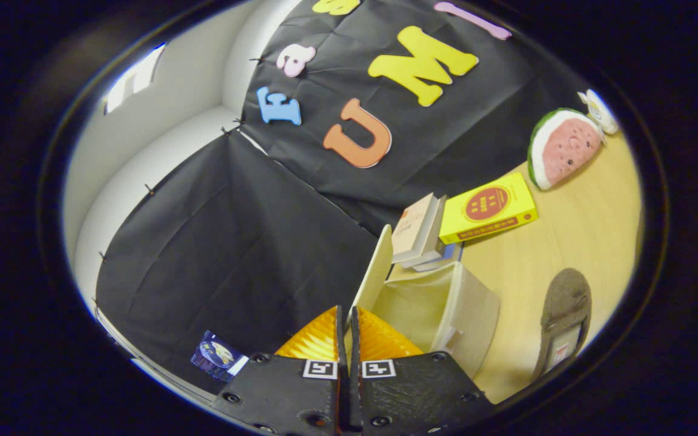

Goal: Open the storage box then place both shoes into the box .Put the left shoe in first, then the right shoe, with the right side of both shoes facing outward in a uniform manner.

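One shoe (563, 321) lies on the table (591, 218) just beside the storage box (446, 312), whose lid (375, 272) stands swung open. Behind the box sit stacked books (420, 231), a yellow book (487, 208) and, farther off, a watermelon cushion (563, 147). Near the box's lid the jaws (347, 330) are pressed together, gripping nothing.
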